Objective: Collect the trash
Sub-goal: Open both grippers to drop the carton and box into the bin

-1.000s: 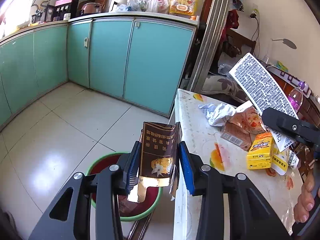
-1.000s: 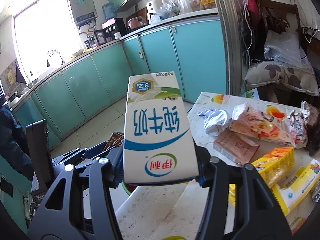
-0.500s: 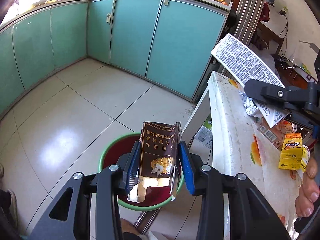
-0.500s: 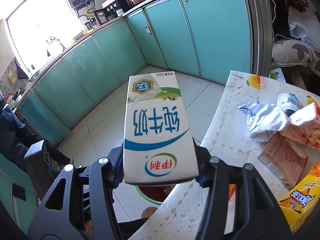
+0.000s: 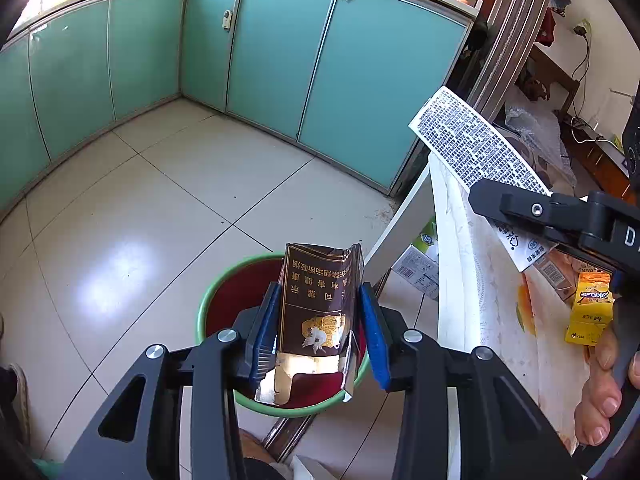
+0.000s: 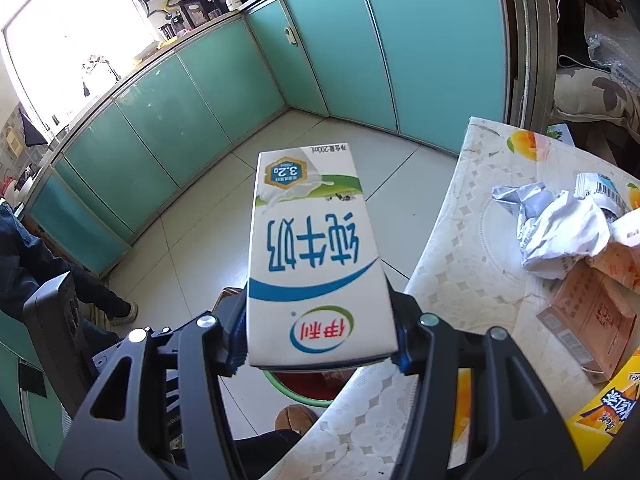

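My left gripper [image 5: 319, 287] is shut on a crumpled brown cigarette pack [image 5: 316, 320], held upright over a green-rimmed red bin [image 5: 236, 292] on the floor beside the table. My right gripper [image 6: 318, 320] is shut on a white and blue milk carton [image 6: 312, 240], held over the table's near corner. Below it a slice of the bin [image 6: 296, 394] shows. In the left wrist view the same carton [image 5: 472, 144] hangs above the table edge. More trash lies on the table [image 6: 460, 240]: a crumpled white wrapper [image 6: 560, 232], a pinkish box [image 6: 588, 320] and a yellow carton [image 6: 600, 412].
Teal cabinets [image 5: 360, 80] line the far walls beyond a tiled floor [image 5: 160, 200]. A small box [image 5: 420, 268] lies under the table. A seated person's leg and shoe [image 6: 120, 312] are at the left. A hand [image 5: 604, 400] grips the right tool.
Both grippers have swung left and down towards the floor. The bin now sits right under the cigarette pack. The milk carton has moved off the table's middle to its corner. Both grips are unchanged.
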{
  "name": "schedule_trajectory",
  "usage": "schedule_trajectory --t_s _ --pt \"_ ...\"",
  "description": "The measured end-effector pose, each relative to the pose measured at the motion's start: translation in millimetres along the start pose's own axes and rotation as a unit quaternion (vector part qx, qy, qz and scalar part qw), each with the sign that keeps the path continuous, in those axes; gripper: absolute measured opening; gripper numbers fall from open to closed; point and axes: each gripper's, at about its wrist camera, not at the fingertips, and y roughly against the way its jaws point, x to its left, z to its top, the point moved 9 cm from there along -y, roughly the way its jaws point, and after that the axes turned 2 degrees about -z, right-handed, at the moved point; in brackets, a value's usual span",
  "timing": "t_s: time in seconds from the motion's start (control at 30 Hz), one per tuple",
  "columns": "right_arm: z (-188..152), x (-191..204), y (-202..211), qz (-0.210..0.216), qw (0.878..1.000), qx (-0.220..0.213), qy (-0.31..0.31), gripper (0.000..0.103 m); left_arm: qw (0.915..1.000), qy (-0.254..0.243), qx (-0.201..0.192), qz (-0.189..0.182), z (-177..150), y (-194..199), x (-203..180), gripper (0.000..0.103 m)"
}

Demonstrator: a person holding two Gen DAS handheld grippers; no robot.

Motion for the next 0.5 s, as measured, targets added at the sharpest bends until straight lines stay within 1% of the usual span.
schedule_trajectory --t_s 0.1,0.13,0.17,0.23,0.37,0.5 --pt "-0.3 1.2 -2.2 -0.001 1.0 0.005 0.001 0.054 1.0 0.003 -0.001 0.006 2.1 -1.0 0.3 0.04" --pt "0.1 0.8 -2.4 -0.003 1.0 0.004 0.001 0.057 0.9999 0.004 -0.001 0.009 2.1 -0.8 1.6 0.049" --pt "0.7 -0.4 -2.5 -0.007 1.0 0.002 0.001 0.061 0.9999 0.006 -0.004 0.012 1.7 1.7 1.6 0.062" --pt "1.8 -2.8 1.1 -0.023 1.0 -0.008 0.005 0.064 0.9998 0.012 -0.013 0.013 4.2 5.0 3.4 0.069" --pt "1.2 -5.1 22.4 -0.063 0.997 -0.043 0.028 0.065 0.9996 0.015 -0.019 0.015 5.8 8.0 5.5 0.07" --pt "-2.1 -6.1 54.3 -0.106 0.989 -0.087 0.051 0.068 0.9995 -0.003 -0.026 0.015 5.3 11.5 -1.5 0.07"
